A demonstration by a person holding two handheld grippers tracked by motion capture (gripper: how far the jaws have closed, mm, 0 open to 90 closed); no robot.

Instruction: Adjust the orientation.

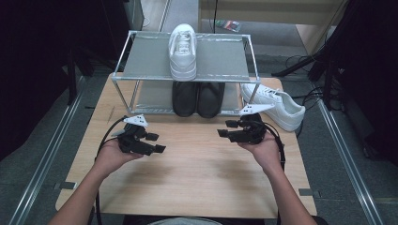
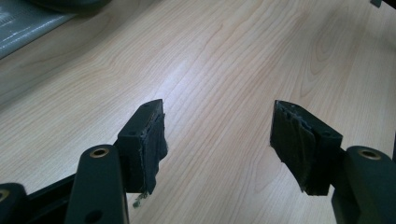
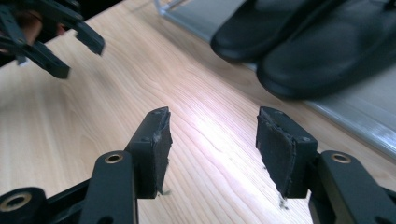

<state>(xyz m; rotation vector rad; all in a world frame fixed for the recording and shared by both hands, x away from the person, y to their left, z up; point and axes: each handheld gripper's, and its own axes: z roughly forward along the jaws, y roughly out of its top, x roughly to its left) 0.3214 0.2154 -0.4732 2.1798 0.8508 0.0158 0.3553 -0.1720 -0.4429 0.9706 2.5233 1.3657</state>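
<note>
One white shoe [image 1: 182,51] on rack [image 1: 131,58] top, other white shoe [image 1: 277,107] waiting, right of frame. Left gripper [image 1: 155,143], right gripper [image 1: 224,129]: jaws wide, holding nothing.

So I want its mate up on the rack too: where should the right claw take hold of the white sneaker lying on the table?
Probably at the collar, near the heel. The white sneaker lies upright beside the rack, sole down, opening facing up. The right claw, open and empty, could come from above, one pad inside the opening and one outside.

Wood table [image 1: 197,183] on grey floor [image 1: 338,154], dark curtains [image 1: 42,61] both sides.
</note>
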